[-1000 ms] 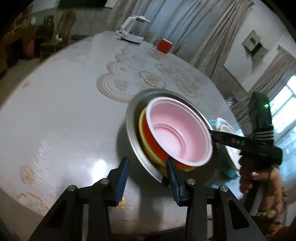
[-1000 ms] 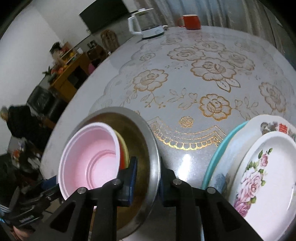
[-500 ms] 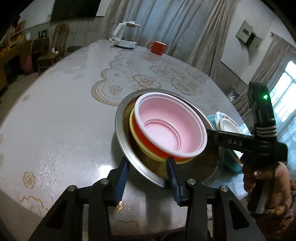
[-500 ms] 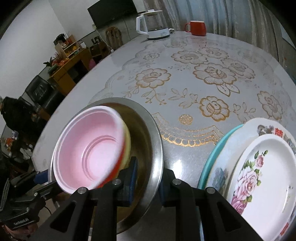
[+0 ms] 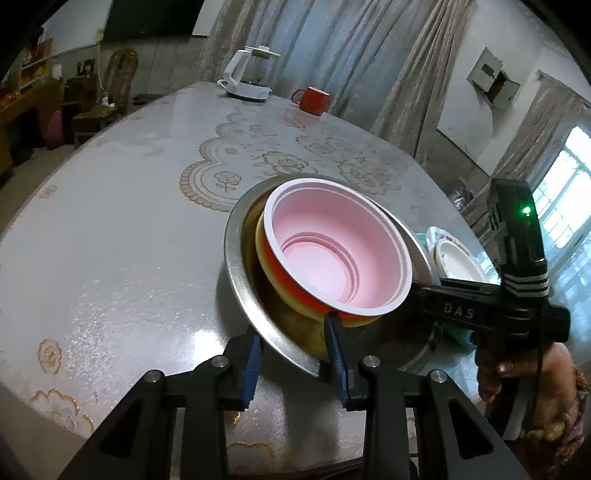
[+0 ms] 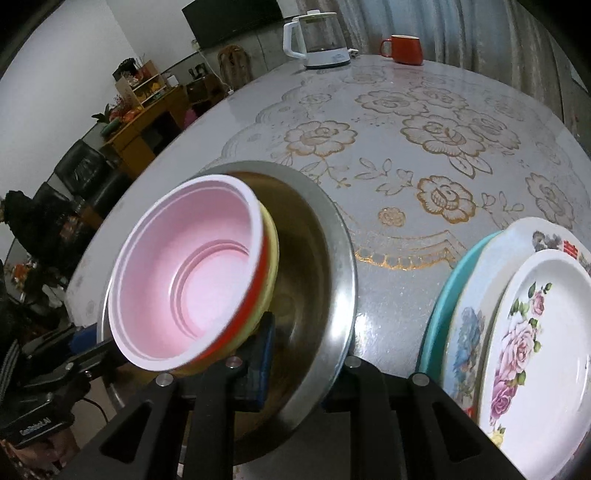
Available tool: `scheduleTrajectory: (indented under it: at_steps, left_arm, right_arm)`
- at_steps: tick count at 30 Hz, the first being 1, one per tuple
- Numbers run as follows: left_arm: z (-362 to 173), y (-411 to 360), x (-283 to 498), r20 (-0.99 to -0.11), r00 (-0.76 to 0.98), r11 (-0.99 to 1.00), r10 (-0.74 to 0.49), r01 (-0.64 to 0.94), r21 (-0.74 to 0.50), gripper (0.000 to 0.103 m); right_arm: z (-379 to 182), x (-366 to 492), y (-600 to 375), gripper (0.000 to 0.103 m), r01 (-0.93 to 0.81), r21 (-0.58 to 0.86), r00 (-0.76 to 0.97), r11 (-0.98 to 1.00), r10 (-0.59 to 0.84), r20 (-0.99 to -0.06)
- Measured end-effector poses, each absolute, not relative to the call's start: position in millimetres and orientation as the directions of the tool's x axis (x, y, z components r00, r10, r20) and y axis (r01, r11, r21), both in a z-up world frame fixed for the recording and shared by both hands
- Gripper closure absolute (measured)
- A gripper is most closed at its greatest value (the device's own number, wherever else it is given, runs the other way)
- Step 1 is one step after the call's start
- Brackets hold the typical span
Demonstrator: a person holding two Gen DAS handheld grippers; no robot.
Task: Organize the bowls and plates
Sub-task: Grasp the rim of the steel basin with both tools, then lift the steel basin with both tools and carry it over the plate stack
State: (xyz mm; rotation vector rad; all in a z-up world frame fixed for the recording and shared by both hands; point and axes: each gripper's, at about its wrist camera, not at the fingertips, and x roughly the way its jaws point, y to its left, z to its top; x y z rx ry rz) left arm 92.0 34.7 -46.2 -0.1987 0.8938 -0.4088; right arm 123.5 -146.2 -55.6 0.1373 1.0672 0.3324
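now both grippers clamp the steel basin (image 5: 236,266) rim — left gripper (image 5: 295,350), right gripper (image 6: 306,350) — pink bowl (image 5: 332,254) stack just beyond the jaws.

walls: white, grey metal box (image 5: 493,79) w/ door ajar | drapes (image 5: 332,55) – long, grey-beige, behind table | window (image 5: 565,210) bright at right | dark TV (image 6: 232,18) | wooden shelf unit (image 6: 144,99) | black sofa (image 6: 85,173) | wooden chair (image 5: 118,85)
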Motion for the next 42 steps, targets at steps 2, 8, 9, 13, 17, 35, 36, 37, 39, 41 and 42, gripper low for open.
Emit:
scheduleTrajectory:
  at_steps: [2, 8, 9, 13, 17, 35, 36, 37, 39, 41, 42]
  left_arm:
    - [-46, 34, 91, -0.719, 0.561, 0.912, -0.410, 0.251, -0.324, 0.068]
    - [-46, 33, 88, -0.721, 0.573, 0.921, -0.390, 0.248, -0.301, 0.067]
    - [-45, 32, 88, -0.719, 0.578, 0.922, -0.386, 0.250, -0.295, 0.067]
    - [-46, 26, 88, -0.726, 0.590, 0.936, -0.353, 0.241, -0.259, 0.053]
    - [-50, 27, 90, -0.722, 0.586, 0.930, -0.367, 0.230, -0.285, 0.052]
    - [-48, 18, 84, -0.699, 0.620, 0.935, -0.355, 0.248, -0.255, 0.062]
    - [-48, 18, 84, -0.699, 0.621, 0.935, -0.354, 0.247, -0.254, 0.062]
    - [-48, 18, 83, -0.699, 0.622, 0.936, -0.353, 0.247, -0.252, 0.062]
    - [-48, 18, 83, -0.700, 0.623, 0.937, -0.350, 0.247, -0.249, 0.062]
    - [-48, 18, 83, -0.701, 0.622, 0.937, -0.349, 0.247, -0.247, 0.062]
    - [-48, 18, 83, -0.702, 0.622, 0.937, -0.348, 0.246, -0.247, 0.062]
  right_arm:
    - [-54, 123, -149, 0.086, -0.194, 0.286, 0.439, 0.938, 0.344, -0.830]
    - [-45, 117, -153, 0.088, -0.202, 0.289, 0.457, 0.936, 0.351, -0.817]
    - [-47, 118, -154, 0.088, -0.197, 0.297, 0.458, 0.934, 0.356, -0.815]
    - [-52, 119, -156, 0.089, -0.172, 0.316, 0.456, 0.933, 0.359, -0.814]
    - [-52, 118, -158, 0.089, -0.157, 0.335, 0.462, 0.929, 0.369, -0.806]
    - [-53, 118, -157, 0.089, -0.145, 0.328, 0.458, 0.933, 0.358, -0.814]
    - [-53, 117, -157, 0.089, -0.145, 0.328, 0.458, 0.933, 0.357, -0.814]
    - [-53, 117, -157, 0.089, -0.144, 0.330, 0.457, 0.933, 0.359, -0.814]
    - [-53, 117, -158, 0.089, -0.139, 0.338, 0.455, 0.931, 0.363, -0.813]
    - [-53, 117, -159, 0.089, -0.138, 0.341, 0.455, 0.930, 0.365, -0.812]
    - [-52, 117, -158, 0.089, -0.139, 0.339, 0.456, 0.930, 0.364, -0.812]
